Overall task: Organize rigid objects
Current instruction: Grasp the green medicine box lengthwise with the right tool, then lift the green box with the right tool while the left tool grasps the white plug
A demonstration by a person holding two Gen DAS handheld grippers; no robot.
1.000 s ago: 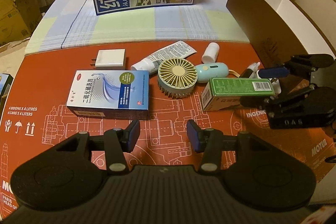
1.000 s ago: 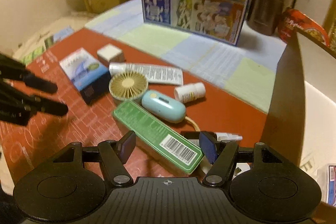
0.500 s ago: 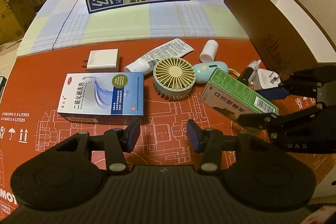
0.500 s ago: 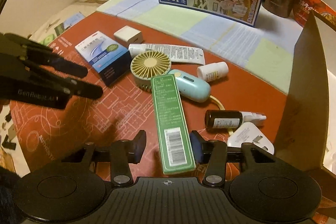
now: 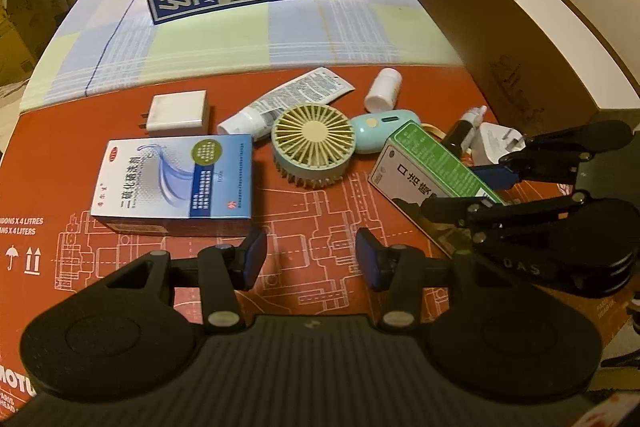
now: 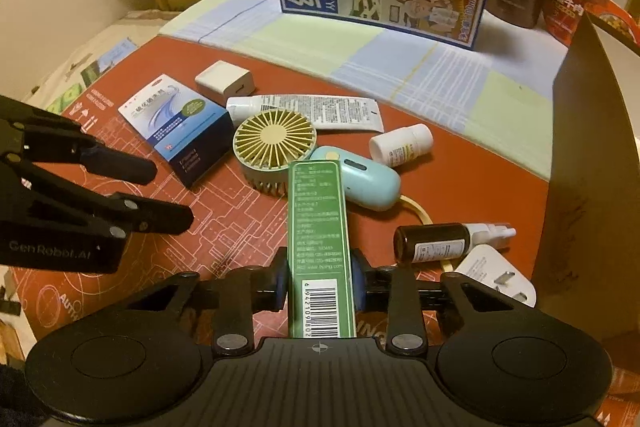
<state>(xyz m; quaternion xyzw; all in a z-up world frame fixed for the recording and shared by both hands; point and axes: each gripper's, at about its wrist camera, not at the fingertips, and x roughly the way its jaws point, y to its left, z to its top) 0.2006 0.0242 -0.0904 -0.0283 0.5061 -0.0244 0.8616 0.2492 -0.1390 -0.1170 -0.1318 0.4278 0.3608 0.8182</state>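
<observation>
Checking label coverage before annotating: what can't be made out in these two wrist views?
- Inside of the brown box: left wrist view shows only its white inner wall; right wrist view only the outer wall.
- Near end of the green box: right wrist view, hidden by the right gripper shut on it.
- Fine print on the brown bottle: too small.
- Red packet: cut off by the brown box.

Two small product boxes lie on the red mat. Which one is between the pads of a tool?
The long green box, gripped at its barcode end by the right tool. The blue-and-white box lies free, untouched.
</observation>
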